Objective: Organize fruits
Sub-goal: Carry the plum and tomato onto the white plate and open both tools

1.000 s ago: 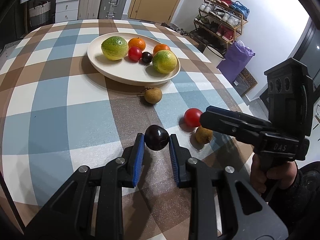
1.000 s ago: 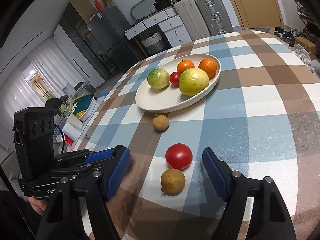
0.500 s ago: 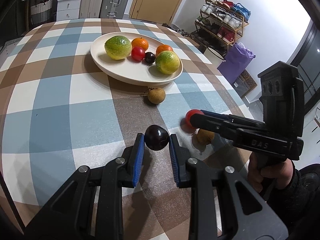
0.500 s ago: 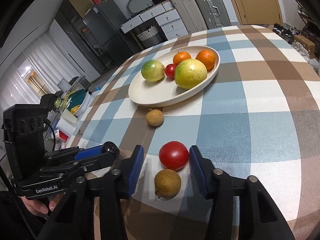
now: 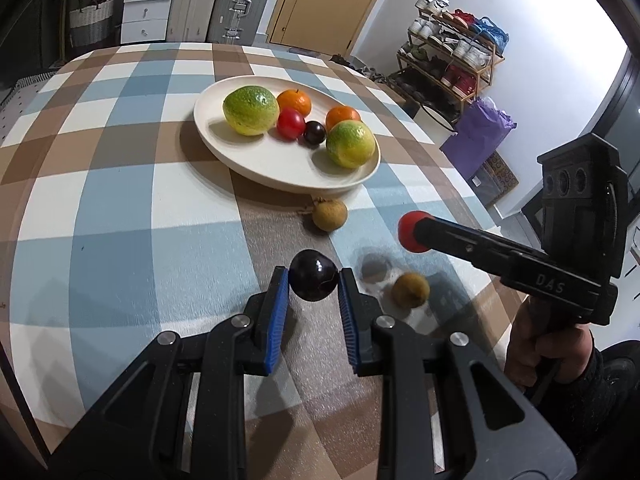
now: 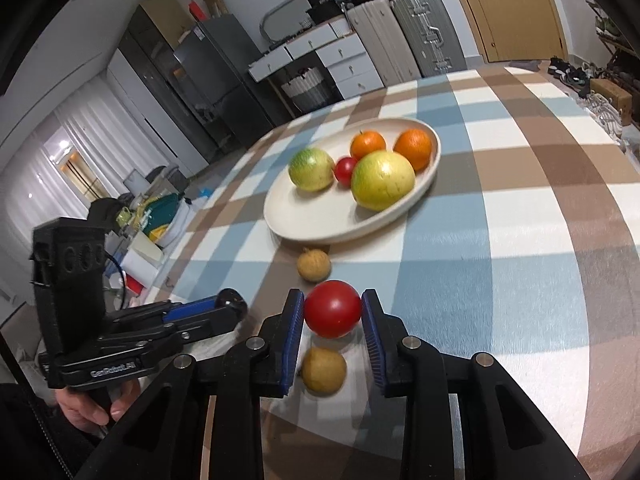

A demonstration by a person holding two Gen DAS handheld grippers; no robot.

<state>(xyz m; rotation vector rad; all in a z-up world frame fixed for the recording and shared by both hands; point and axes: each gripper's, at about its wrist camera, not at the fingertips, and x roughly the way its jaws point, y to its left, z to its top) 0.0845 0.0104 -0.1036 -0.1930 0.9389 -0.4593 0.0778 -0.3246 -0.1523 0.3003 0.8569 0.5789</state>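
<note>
Off the table (image 6: 540,240), right claw (image 6: 333,314) has lifted tomato (image 6: 333,309).

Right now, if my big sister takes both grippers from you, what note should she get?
Left gripper: shut on the dark plum, lifted off the table.
Right gripper: shut on the red tomato, also lifted.
Plate: holds two green-yellow fruits, two oranges, a small tomato and a small plum.
On the tablecloth: two brown fruits, one by the plate's rim, one nearer the grippers.
Done: six fruits plated, two more picked up.
Left: probably carry the plum and tomato to the plate, release them, then fetch the two brown fruits.
</note>
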